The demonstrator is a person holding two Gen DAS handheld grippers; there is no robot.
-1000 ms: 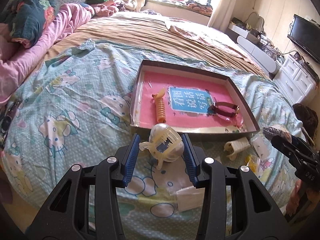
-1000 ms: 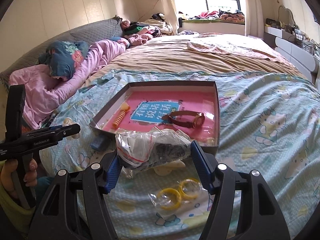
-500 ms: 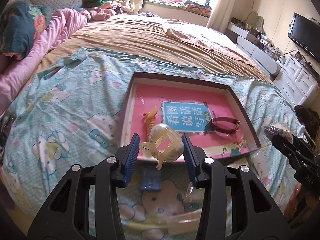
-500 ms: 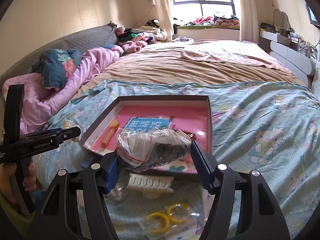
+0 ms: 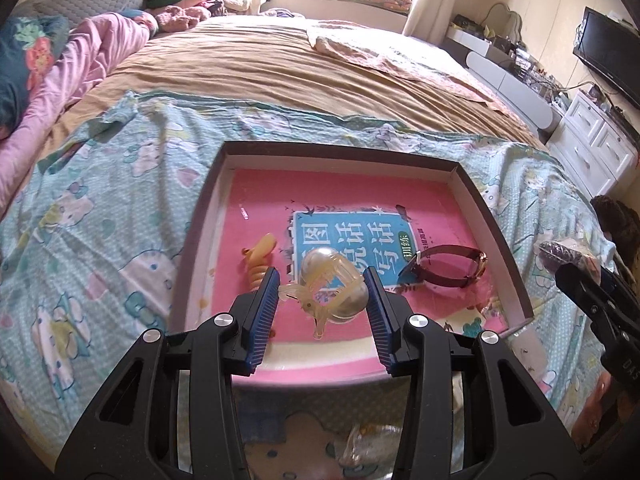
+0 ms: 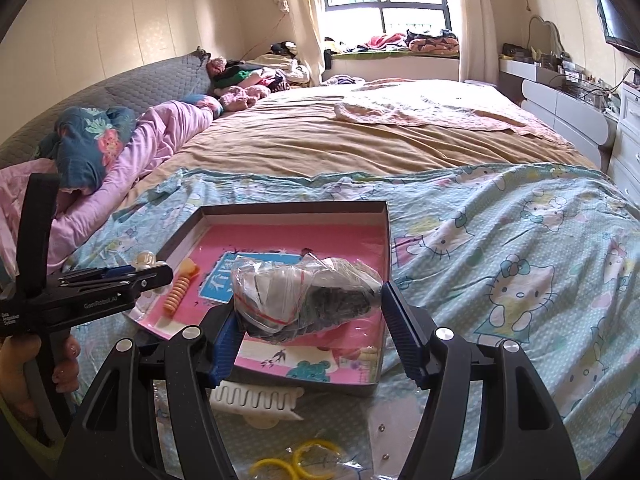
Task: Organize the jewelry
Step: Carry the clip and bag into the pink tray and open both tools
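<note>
A dark-rimmed box tray [image 5: 488, 208] with a pink floor lies on the bed. My left gripper [image 5: 322, 292] is shut on a translucent cream hair claw clip [image 5: 334, 286], held over the tray's near part. An orange spiral hair clip [image 5: 260, 258] and a brown-strap watch [image 5: 448, 268] lie in the tray. My right gripper [image 6: 310, 312] is shut on a clear plastic bag of dark items [image 6: 304, 296], held over the tray's [image 6: 288, 210] near right part. The orange clip [image 6: 180, 288] shows there too.
On the Hello Kitty sheet [image 6: 520, 280] before the tray lie a white comb clip [image 6: 256, 398], bagged yellow rings [image 6: 296, 460] and a small clear bag [image 5: 360, 444]. Pink bedding [image 6: 120, 168] lies left. A white dresser [image 5: 592, 140] stands right.
Both grippers have moved forward with their loads, from above the sheet in front of the tray to over the tray itself. Both holds are unchanged.
</note>
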